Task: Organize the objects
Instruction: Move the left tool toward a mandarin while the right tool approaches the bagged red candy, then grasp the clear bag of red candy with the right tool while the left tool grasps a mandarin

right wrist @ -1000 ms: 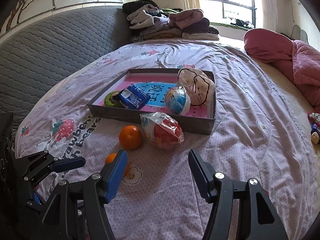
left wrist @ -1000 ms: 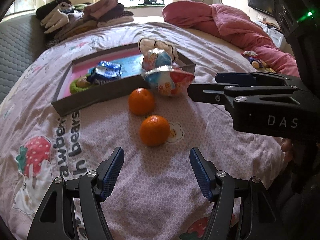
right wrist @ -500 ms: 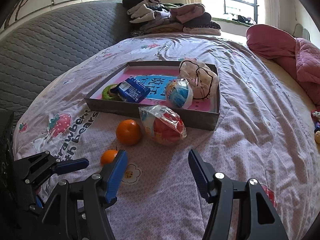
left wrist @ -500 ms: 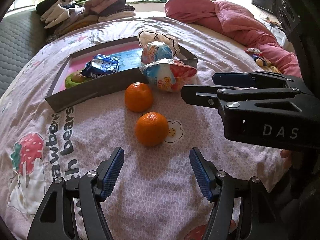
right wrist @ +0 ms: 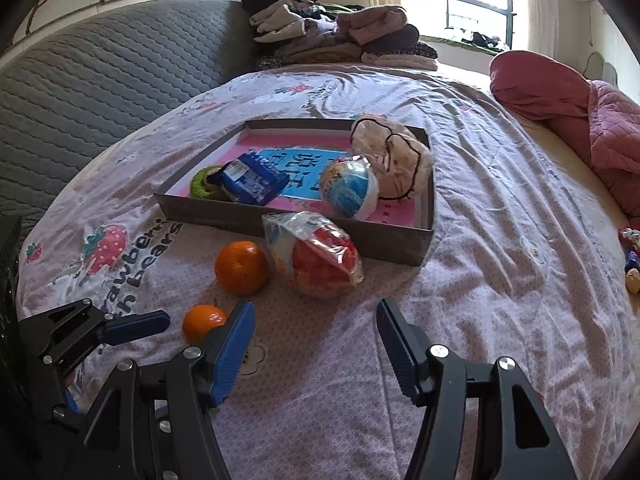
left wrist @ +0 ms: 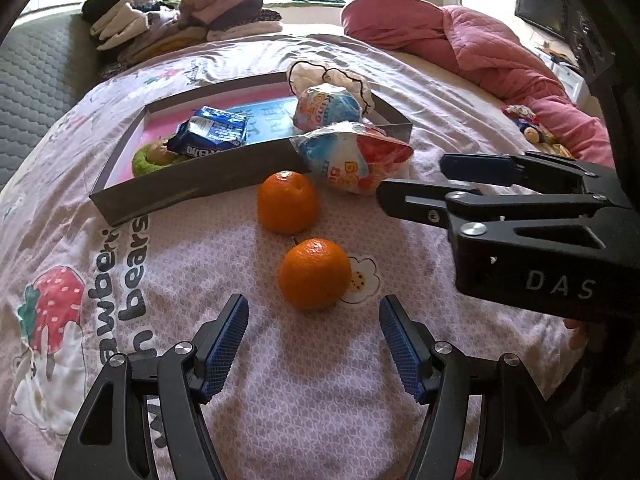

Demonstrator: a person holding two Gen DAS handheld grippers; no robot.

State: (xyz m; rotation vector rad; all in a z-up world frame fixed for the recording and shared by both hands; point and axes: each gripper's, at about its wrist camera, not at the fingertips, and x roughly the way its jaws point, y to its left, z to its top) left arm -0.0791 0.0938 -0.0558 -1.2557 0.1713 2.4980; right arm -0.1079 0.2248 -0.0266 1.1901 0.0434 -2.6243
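My left fingers (left wrist: 312, 344) apart, empty; small round orange mandarin (left wrist: 314, 274) sits just ahead between them on the bed (left wrist: 304, 400). Light, firm, slightly squashy: I'd pinch across its middle. Right fingers (right wrist: 316, 346) apart too.

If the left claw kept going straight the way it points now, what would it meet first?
Most likely the nearer orange, lying just ahead between the open left claw fingers on the bedsheet; depth is uncertain.

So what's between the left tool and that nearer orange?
Only bare bedsheet, seen in the left view; the left tool is open just short of the orange.
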